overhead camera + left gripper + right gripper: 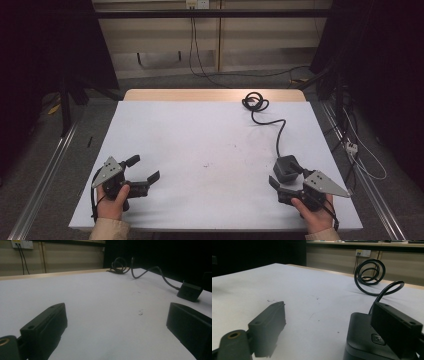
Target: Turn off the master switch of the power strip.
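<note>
High view: you're holding the L gripper (146, 169) at about 7 o'clock on the table (200, 140), jaws spread wide & gripping nothing. Your left hand (114, 200) is wrapping its handle near the front edge. The R gripper (287, 181) is sitting at about 4 o'clock, jaws also spread, w/ your right hand (315, 212) behind it. The adapter (286, 168), a small black box, is lying just ahead of the R gripper, one jaw reaching alongside it; can't tell from here if they're touching. Its cord (278, 131) is running up toward 1 o'clock & ending in a coil (255, 101) near the far edge.

Right gripper view: your R gripper (329, 327) is facing the adapter (362, 340), which is sitting at 5 o'clock in the frame, partly between the jaws. The jaw on that side is overlapping the adapter's top, the other jaw is standing well apart at 8 o'clock w/ bare tabletop between. A small button is showing on the adapter's top face. The coil (370, 275) is standing up at 1 o'clock.

Left gripper view: your L gripper (115, 327) is pointing across the table (87, 295), jaws far apart. The adapter (190, 291) is lying at 3 o'clock, well off, cord (155, 271) curving back to 12 o'clock.
</note>
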The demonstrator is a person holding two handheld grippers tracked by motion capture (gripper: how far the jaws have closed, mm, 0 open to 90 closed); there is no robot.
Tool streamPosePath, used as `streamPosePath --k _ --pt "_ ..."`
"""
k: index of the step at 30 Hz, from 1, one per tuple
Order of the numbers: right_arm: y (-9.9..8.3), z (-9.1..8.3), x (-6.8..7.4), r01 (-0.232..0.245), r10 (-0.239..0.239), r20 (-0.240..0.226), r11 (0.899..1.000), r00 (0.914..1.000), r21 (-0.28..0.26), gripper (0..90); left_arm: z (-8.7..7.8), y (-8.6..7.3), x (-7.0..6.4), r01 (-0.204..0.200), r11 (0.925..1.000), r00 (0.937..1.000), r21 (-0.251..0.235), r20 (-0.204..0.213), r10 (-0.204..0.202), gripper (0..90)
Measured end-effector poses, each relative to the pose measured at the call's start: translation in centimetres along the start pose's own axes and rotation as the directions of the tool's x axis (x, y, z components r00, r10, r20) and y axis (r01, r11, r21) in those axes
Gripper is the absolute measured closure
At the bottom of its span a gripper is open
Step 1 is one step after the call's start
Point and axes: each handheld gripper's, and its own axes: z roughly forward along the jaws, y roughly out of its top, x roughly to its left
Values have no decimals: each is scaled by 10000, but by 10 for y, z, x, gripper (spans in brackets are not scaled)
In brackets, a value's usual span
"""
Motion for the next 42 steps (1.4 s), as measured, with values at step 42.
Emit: streamPosePath --k 42 --pt "12 0 -21 -758 744 271 9956 9969 548 502 0 0 0 -114 9999 9999 76 -26 114 28"
